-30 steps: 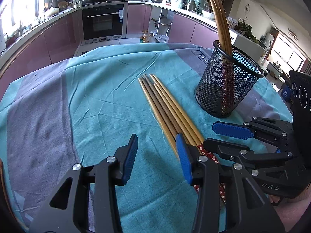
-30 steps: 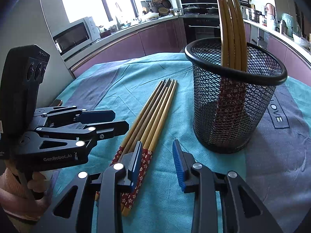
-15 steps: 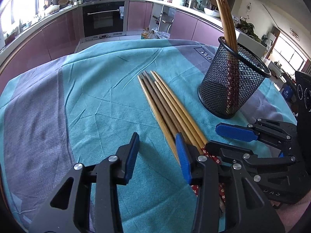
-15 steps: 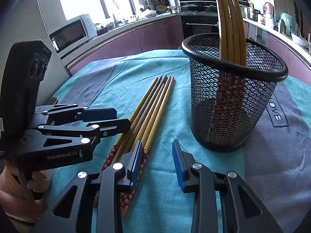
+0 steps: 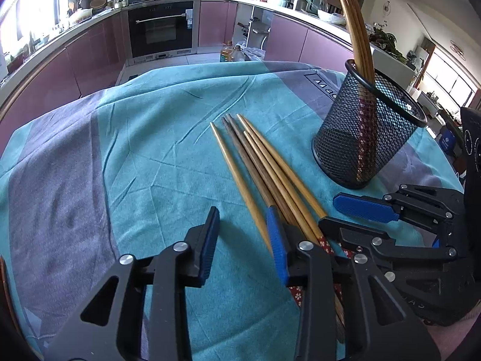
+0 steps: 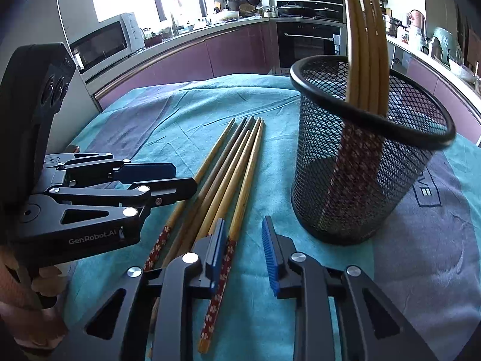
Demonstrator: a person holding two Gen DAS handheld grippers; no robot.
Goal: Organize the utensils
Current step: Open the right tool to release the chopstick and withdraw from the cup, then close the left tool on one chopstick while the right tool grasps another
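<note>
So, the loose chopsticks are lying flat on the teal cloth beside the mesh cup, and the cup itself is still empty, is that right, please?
Not quite: the mesh cup is not empty. The right wrist view shows several chopsticks standing in the cup, their tips rising above its rim. The rest holds: the loose chopsticks lie flat on the teal cloth beside it.

Teal-and-grey tablecloth [image 5: 150, 150]; black oven [image 5: 160, 30]; microwave [image 6: 102, 45].
</note>
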